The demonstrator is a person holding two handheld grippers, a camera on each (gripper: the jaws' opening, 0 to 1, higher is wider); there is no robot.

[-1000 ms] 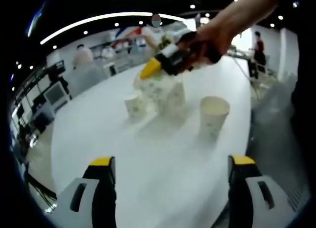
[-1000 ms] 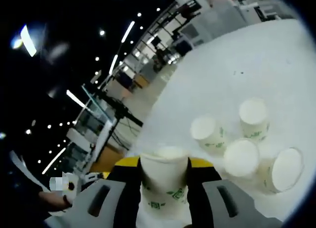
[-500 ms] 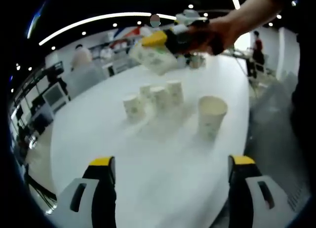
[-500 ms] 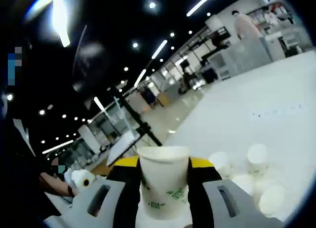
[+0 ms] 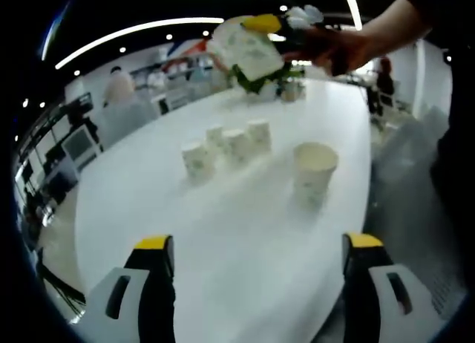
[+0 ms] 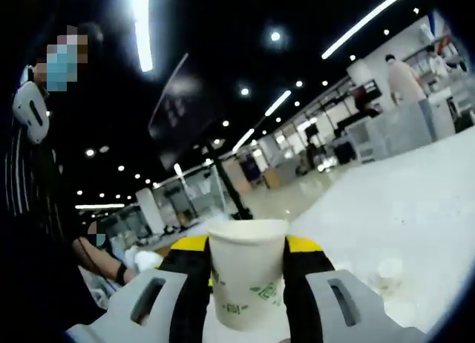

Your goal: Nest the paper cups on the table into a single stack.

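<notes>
Gripping a single paper cup (image 6: pixel 246 272) between its jaws, the right gripper (image 6: pixel 246 283) holds it upright in the right gripper view, the cup's rim above the yellow jaw tips. In the left gripper view the same gripper and its cup (image 5: pixel 247 46) appear high, well ahead of the left gripper (image 5: pixel 252 265) and far above the table (image 5: pixel 223 232). The left gripper's jaws are spread wide and hold nothing, low over the near table edge.

Change noted: one second ago the carried cup sat just over the cluster of cups; half a second ago it was clear of them; now it is higher again and tilted. The right gripper view has swung from looking down at the cups to looking across the room, so its camera has pitched up with the lift.

Remaining on the table, ahead of the left gripper: three small-looking cups (image 5: pixel 236 142) close together, one cup (image 5: pixel 197 160) just left of them, and a nearer, separate cup (image 5: pixel 314 172) to the right. None appears nested.

Judgement: pick-up complete; the lifted cup is free to be carried to a receiving cup. Stacking itself is not yet begun.
</notes>
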